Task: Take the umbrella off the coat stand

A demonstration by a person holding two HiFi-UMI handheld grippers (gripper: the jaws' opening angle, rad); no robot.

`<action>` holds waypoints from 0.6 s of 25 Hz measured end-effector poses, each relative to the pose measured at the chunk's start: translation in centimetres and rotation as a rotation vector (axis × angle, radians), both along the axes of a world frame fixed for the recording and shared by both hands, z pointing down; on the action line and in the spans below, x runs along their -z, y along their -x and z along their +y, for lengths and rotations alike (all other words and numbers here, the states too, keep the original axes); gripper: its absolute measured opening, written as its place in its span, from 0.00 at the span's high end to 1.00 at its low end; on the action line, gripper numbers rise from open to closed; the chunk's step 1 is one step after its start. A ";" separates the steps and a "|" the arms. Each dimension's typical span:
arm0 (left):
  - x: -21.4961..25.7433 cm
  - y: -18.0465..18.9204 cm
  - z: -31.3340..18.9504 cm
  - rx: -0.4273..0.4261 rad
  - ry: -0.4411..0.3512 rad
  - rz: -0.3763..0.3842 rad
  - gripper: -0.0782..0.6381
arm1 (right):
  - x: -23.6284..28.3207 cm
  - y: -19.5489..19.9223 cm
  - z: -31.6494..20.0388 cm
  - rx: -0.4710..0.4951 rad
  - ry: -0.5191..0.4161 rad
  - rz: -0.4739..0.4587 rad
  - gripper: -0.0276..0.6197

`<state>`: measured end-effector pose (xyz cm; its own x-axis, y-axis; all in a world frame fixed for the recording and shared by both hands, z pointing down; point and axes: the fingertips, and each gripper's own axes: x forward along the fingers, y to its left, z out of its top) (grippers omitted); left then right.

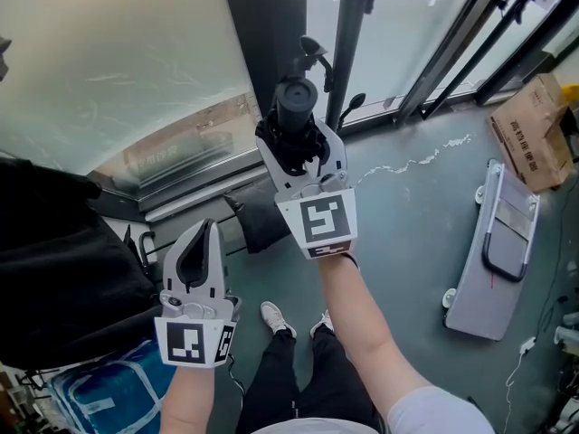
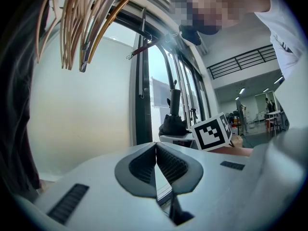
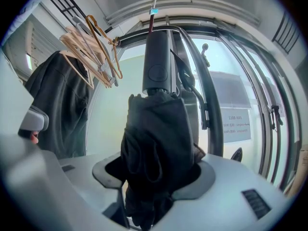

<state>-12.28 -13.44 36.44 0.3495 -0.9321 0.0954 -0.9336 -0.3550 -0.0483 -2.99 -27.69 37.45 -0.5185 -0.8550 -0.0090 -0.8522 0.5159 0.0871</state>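
A folded black umbrella (image 1: 296, 107) stands upright with its grey handle (image 3: 158, 61) on top. My right gripper (image 1: 296, 152) is shut on its bunched canopy (image 3: 156, 143), the jaws standing wide around the fabric. A thin red strap (image 3: 152, 20) runs up from the handle; what it hangs on is out of sight. The dark coat stand pole (image 1: 348, 43) with its hooks (image 1: 314, 57) rises just behind the umbrella. My left gripper (image 1: 208, 233) is lower and to the left, shut on nothing, its pads (image 2: 166, 165) pressed together.
Wooden hangers (image 3: 91, 52) and a black coat (image 1: 54, 269) hang at the left. A blue bag (image 1: 99, 396) lies below the coat. A cardboard box (image 1: 534, 134), a grey folded step stool (image 1: 493, 251) and tripod legs (image 1: 470, 34) stand on the floor at the right. Frosted glass (image 1: 118, 61) is ahead.
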 end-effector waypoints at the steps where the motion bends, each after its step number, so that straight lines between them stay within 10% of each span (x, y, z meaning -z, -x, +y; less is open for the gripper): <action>1: 0.1 0.1 0.1 0.002 0.000 -0.001 0.86 | 0.0 0.0 0.0 -0.001 0.002 -0.001 0.56; 15: -0.3 0.8 1.8 0.040 0.031 0.020 0.86 | 0.6 0.1 0.7 -0.001 0.004 -0.004 0.56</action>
<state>-13.06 -11.64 36.73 0.3146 -0.9419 0.1180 -0.9476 -0.3189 -0.0191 -3.04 -27.04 36.90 -0.5174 -0.8557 -0.0077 -0.8532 0.5152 0.0817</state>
